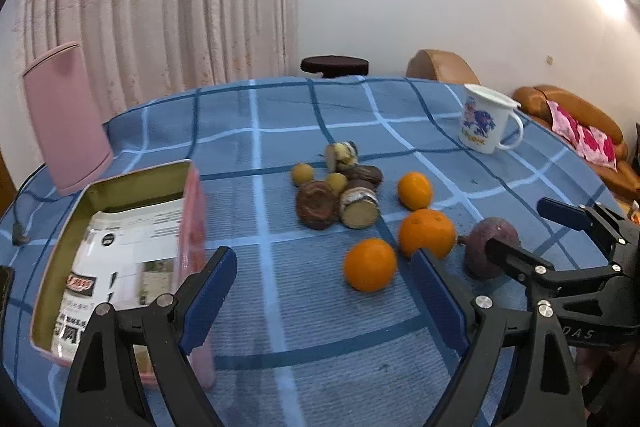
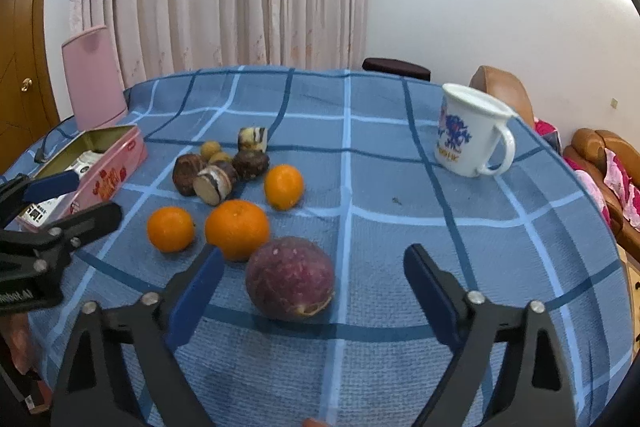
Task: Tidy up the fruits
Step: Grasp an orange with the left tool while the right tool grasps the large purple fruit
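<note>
Three oranges lie on the blue checked cloth: a near one [image 1: 370,264] [image 2: 171,229], a middle one [image 1: 427,233] [image 2: 237,229] and a far one [image 1: 415,190] [image 2: 283,186]. A purple fruit [image 1: 490,245] [image 2: 290,277] lies beside them. A cluster of brown cut fruits and small yellow ones [image 1: 340,193] [image 2: 220,169] sits behind. My left gripper [image 1: 324,301] is open and empty, just short of the near orange. My right gripper [image 2: 314,303] is open and empty, with the purple fruit between its fingers, untouched.
An open pink tin [image 1: 196,219] [image 2: 116,173] with printed packets inside stands at the left. A pink lid [image 1: 68,119] [image 2: 94,79] leans behind it. A white mug [image 1: 486,121] [image 2: 470,131] stands at the back right. The table edge curves away on the right.
</note>
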Action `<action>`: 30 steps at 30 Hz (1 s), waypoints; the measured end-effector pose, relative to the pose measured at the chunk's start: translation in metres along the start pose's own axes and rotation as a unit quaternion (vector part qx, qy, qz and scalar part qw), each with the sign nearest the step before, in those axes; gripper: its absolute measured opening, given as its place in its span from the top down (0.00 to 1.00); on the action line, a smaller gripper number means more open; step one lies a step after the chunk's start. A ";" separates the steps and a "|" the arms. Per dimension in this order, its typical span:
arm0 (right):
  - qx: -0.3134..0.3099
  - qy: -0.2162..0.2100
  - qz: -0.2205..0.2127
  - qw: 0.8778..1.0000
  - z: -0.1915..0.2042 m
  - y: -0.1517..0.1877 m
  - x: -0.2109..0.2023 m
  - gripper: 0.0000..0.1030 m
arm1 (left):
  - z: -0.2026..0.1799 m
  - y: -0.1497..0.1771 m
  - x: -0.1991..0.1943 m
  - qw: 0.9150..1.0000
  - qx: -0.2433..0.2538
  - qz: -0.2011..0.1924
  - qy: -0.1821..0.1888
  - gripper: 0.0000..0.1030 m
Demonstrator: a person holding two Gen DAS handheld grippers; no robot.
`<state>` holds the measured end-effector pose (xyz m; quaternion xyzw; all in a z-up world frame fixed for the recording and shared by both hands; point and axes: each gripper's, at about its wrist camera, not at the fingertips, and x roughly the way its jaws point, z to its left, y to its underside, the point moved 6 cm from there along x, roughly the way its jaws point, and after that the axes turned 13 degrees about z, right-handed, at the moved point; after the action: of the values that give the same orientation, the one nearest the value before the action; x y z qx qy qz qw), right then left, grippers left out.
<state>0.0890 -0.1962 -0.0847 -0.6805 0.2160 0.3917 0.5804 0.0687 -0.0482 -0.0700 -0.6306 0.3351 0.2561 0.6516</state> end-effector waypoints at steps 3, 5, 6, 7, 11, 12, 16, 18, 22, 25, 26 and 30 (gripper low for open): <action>0.003 -0.011 0.025 1.000 -0.001 0.001 0.013 0.23 | -0.004 -0.001 0.008 1.000 0.002 0.013 0.010 0.13; 0.007 -0.041 0.041 0.998 0.000 0.004 0.022 0.32 | -0.008 -0.003 0.014 1.000 0.006 0.020 0.014 0.13; 0.006 -0.053 0.043 0.998 0.001 0.005 0.023 0.35 | -0.010 -0.004 0.016 1.000 0.010 0.024 0.015 0.13; 0.004 -0.062 0.042 0.997 0.003 0.005 0.022 0.42 | -0.012 -0.004 0.018 0.999 0.013 0.026 0.016 0.13; 0.004 -0.065 0.035 0.997 0.003 0.008 0.018 0.47 | -0.021 -0.005 0.027 0.998 0.024 0.045 0.028 0.27; 0.007 -0.068 0.034 0.997 0.002 0.008 0.018 0.47 | -0.022 -0.006 0.030 0.998 0.026 0.050 0.031 0.31; 0.014 -0.071 0.021 0.997 -0.002 0.008 0.012 0.47 | -0.024 -0.004 0.047 0.994 0.018 0.088 0.056 0.51; 0.017 -0.070 0.014 0.997 -0.004 0.008 0.009 0.47 | -0.024 -0.002 0.052 0.992 0.012 0.101 0.068 0.60; 0.020 -0.072 0.009 0.997 -0.004 0.007 0.005 0.47 | -0.022 -0.001 0.049 0.992 0.008 0.098 0.077 0.61; 0.015 -0.075 0.001 0.997 -0.002 0.005 0.000 0.46 | -0.023 0.000 0.044 0.994 0.012 0.086 0.070 0.61; 0.013 -0.076 -0.002 0.997 0.000 0.003 -0.002 0.47 | -0.023 -0.001 0.044 0.994 0.014 0.084 0.068 0.61; 0.007 -0.074 -0.007 0.997 0.005 0.001 -0.002 0.47 | -0.022 -0.002 0.035 0.996 0.018 0.060 0.058 0.61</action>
<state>0.0854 -0.1916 -0.0843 -0.6472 0.1710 0.4353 0.6020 0.0900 -0.0732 -0.0944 -0.6112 0.4144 0.2517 0.6256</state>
